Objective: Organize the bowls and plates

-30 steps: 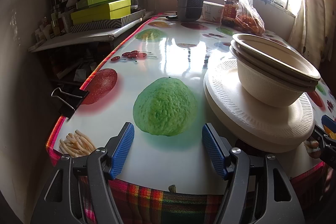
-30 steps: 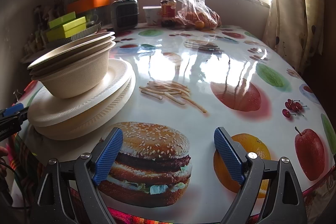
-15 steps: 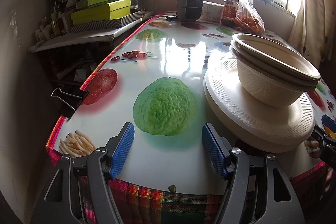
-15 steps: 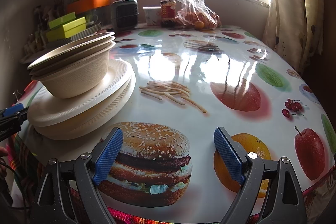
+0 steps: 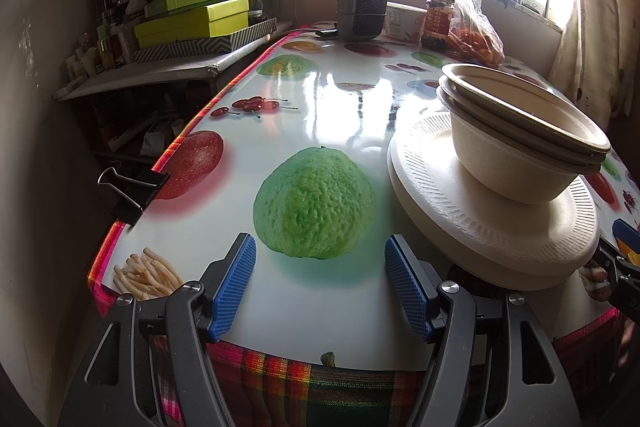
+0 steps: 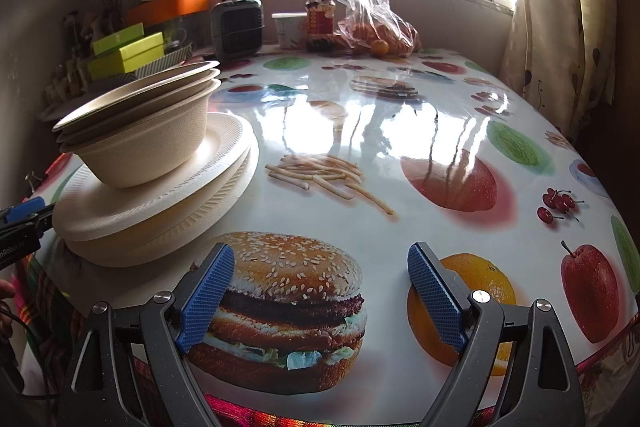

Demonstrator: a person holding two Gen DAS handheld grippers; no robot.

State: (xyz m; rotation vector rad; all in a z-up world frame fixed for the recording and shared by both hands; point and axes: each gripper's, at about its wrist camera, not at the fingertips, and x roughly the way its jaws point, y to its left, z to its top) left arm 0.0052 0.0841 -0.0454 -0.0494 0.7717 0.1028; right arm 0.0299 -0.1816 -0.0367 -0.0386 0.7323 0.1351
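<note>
My L gripper [image 5: 320, 283] & R gripper [image 6: 320, 295] both wide open, empty, parked at table [image 6: 400, 131] edge. Bowls [image 6: 140, 131] nested atop plates [image 6: 160, 211], near corner between grippers; looks stacked, plate count unclear.

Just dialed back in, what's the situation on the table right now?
Nothing is being held. The left gripper and right gripper both hover open at the near table edge, fingers apart and empty. The three nested bowls sit on a stack of paper plates near that edge, between the two grippers, touching neither. The stack looks finished, or about to be picked up; I can't say which.
</note>
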